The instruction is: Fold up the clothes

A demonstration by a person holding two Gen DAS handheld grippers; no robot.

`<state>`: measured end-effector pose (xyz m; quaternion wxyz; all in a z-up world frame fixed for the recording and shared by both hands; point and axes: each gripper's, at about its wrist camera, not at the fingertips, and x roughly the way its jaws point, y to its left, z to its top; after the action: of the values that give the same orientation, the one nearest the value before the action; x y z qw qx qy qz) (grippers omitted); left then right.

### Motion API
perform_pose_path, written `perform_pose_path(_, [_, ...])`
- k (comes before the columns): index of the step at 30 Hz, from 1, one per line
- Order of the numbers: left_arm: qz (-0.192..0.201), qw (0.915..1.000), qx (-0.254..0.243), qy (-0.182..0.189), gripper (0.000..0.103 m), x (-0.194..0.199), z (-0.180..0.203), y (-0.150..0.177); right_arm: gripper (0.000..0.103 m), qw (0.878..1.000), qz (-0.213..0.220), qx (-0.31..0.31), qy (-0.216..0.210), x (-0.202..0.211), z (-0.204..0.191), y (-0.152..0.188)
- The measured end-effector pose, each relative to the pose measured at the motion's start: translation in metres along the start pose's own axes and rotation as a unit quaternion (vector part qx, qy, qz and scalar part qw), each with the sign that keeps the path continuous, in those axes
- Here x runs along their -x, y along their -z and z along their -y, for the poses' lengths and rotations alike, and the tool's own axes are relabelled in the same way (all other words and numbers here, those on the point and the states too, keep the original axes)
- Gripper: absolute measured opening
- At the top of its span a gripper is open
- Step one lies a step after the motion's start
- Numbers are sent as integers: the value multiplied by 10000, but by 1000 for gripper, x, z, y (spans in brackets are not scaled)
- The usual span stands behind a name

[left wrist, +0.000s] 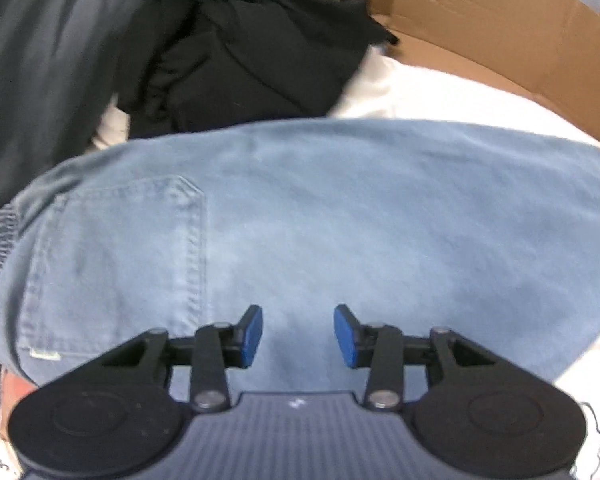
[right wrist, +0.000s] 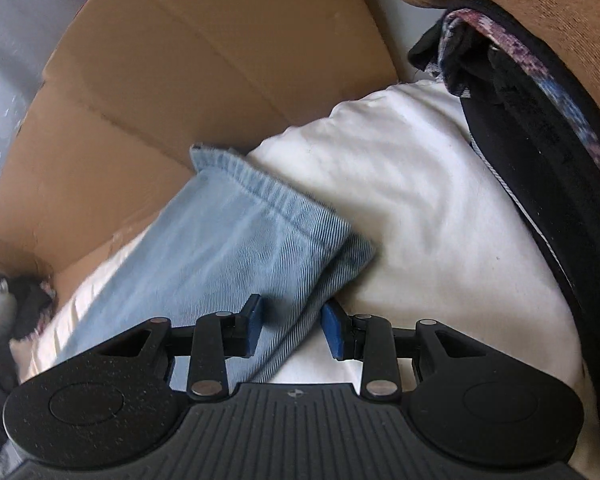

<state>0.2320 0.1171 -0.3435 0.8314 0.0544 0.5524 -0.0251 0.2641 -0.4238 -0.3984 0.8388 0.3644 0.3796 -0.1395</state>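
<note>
Jeans (left wrist: 340,220) blurred, cut off at right edge

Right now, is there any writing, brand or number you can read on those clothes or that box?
None can be read.
Small pale tag at the jeans pocket corner: too small and blurred.
Cardboard box: no print in view.
Small white mark on each gripper body: illegible.

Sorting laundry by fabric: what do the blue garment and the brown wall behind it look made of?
The blue garment looks like faded denim: twill ribbing, stitched patch pocket, puckered hem. The brown wall looks like matte corrugated cardboard, with fold creases and a raw cut edge; probably a box.
</note>
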Motion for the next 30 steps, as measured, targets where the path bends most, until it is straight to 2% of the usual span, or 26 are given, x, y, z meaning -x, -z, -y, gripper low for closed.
perform_pose_path(1, [-4,10000,2,75,46,1,5,2,11,10000,29,-46,-6,0,1,-1])
perform_pose_path(2, [-8,9999,4,163,46,1,11,4,7,10000,43,-51,-11,1,1,-2])
perform_pose_path(8, [39,9972,-142,738,46,2,55,8,4,9997,219,-96,-38,18,1,-1])
perform_pose_path(11, [47,9938,-406,1037,46,1,82,9,4,9998,175,17,129,16,2,0])
perform_pose_path(14, [53,9890,-780,1253,46,-1,109,12,8,9995,94,84,295,14,4,-3])
perform_pose_path(18, [32,9806,-1279,1485,46,-5,141,16,26,9987,204,263,382,26,1,-5])
perform_pose_path(19, [15,9782,-1417,1519,46,-6,148,17,27,9986,224,302,379,30,0,-5])
perform_pose_path(22, [26,9724,-1773,1516,47,-10,163,20,28,9991,172,281,256,35,1,-4])
perform_pose_path(25, [123,9699,-1908,1508,62,-9,171,24,29,9998,84,181,94,36,0,1])
perform_pose_path(28, [165,9660,-2032,1591,63,-10,176,28,29,9997,-28,250,43,35,-4,6])
perform_pose_path(30, [165,9643,-2170,1509,64,-12,181,33,29,9995,-91,298,-2,36,-7,10])
